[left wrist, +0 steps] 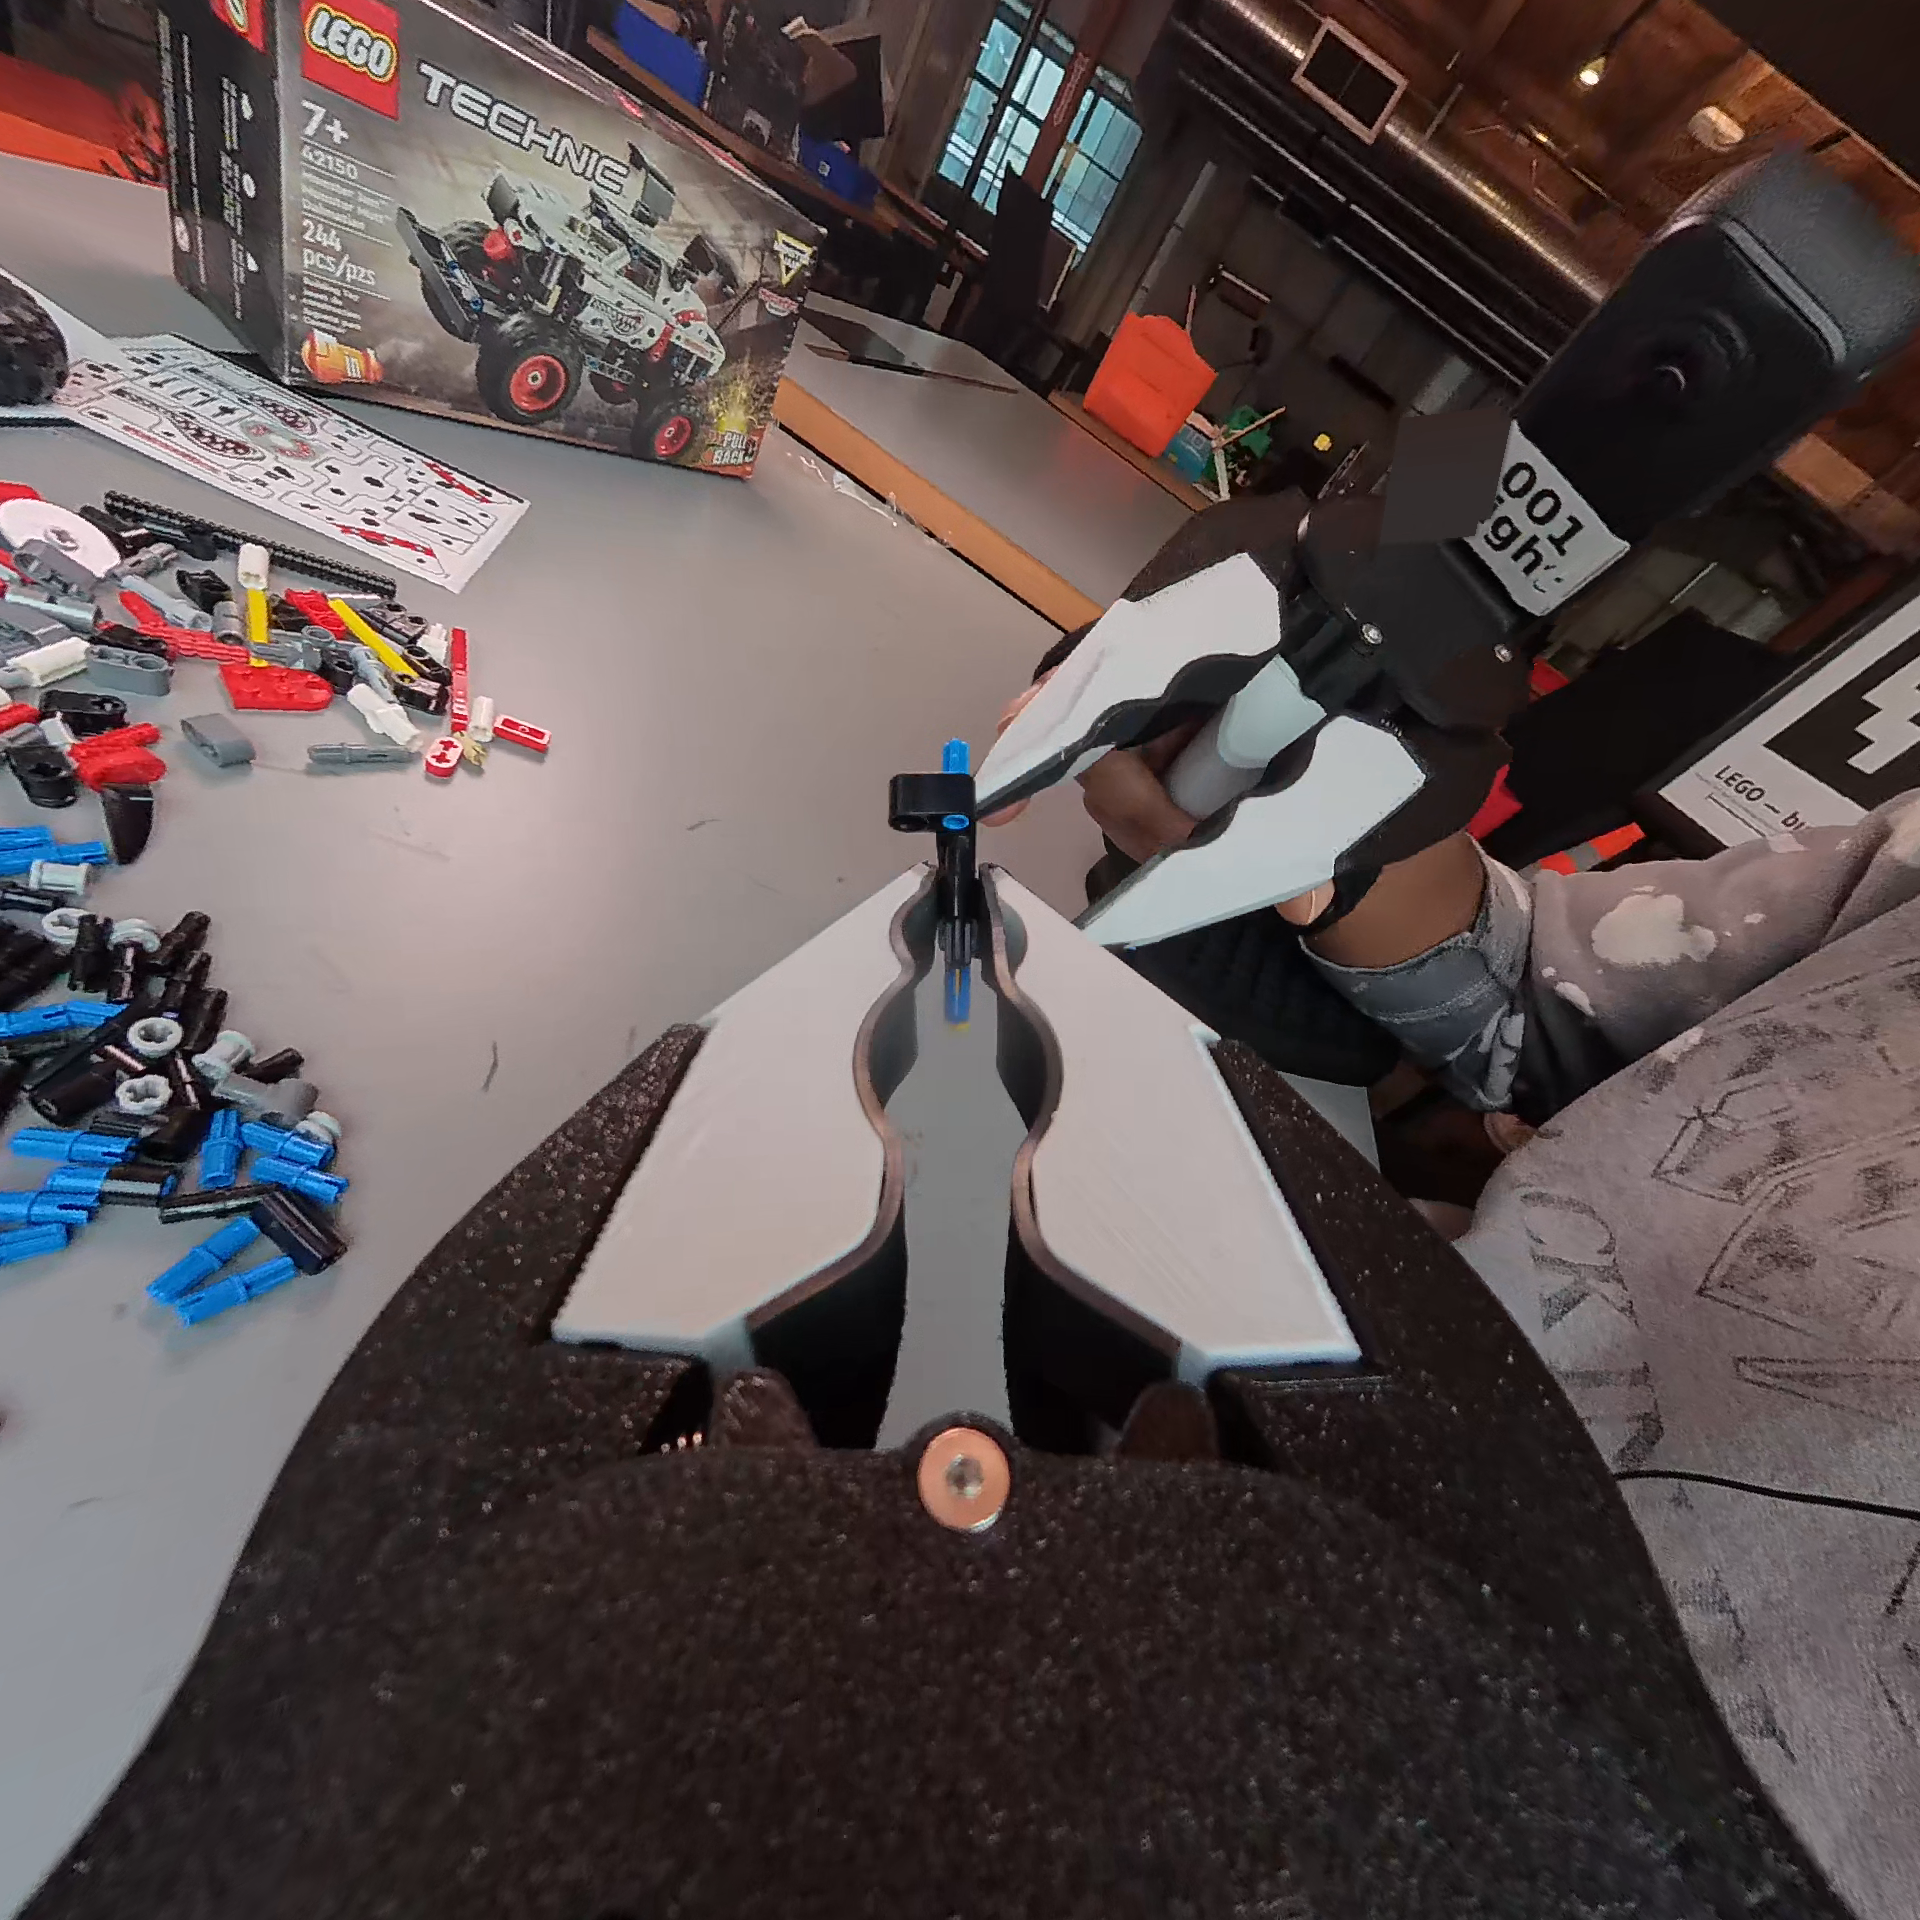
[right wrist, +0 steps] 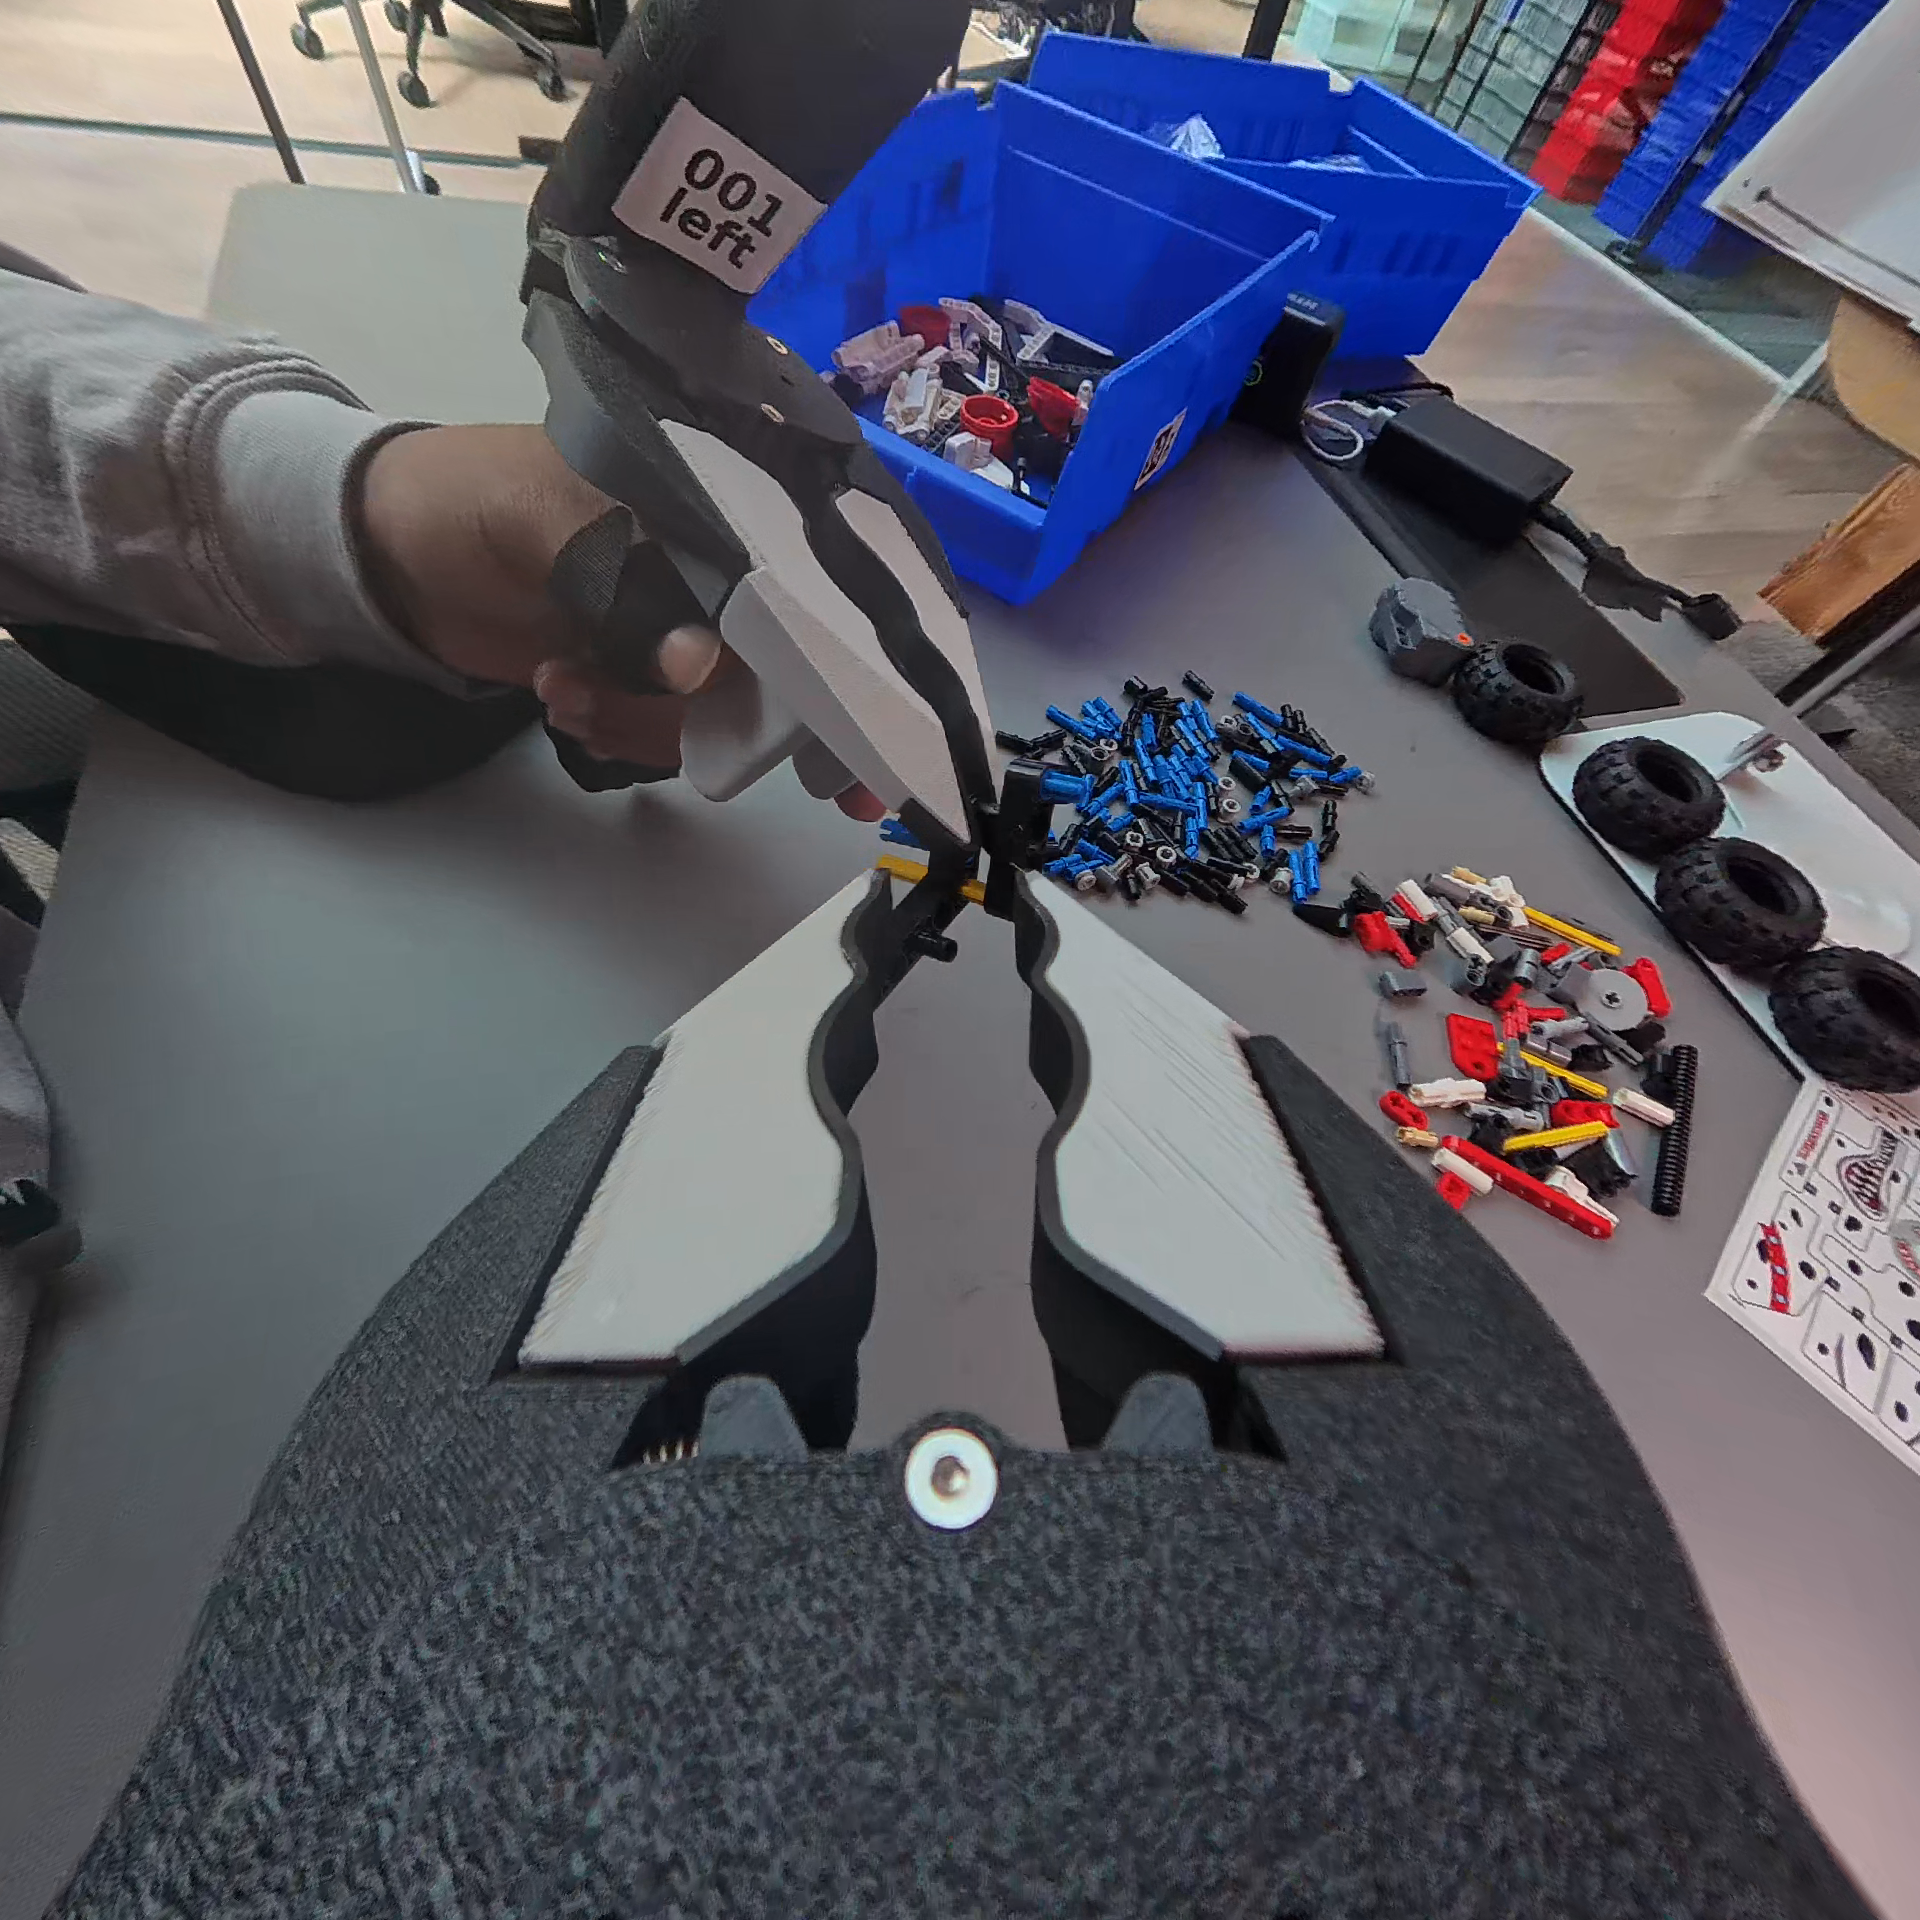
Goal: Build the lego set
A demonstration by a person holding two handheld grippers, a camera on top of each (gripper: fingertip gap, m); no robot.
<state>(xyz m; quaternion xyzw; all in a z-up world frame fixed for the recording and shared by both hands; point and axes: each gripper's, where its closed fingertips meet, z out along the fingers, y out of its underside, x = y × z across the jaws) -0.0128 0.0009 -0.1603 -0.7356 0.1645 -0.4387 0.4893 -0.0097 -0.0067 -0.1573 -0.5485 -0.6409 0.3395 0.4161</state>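
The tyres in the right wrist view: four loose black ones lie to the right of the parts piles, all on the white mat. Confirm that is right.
Not quite. The right wrist view does show four loose black tyres right of the parts piles, but only three lie on the white mat. The fourth tyre lies off it on the grey table, beside a grey block.

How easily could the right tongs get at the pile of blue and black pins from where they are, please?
Probably yes, but not at once. The pile of blue and black pins lies uncovered on the table just beyond the right tongs, with nothing between. The right tongs look occupied at the small black assembly that the left tongs grip.
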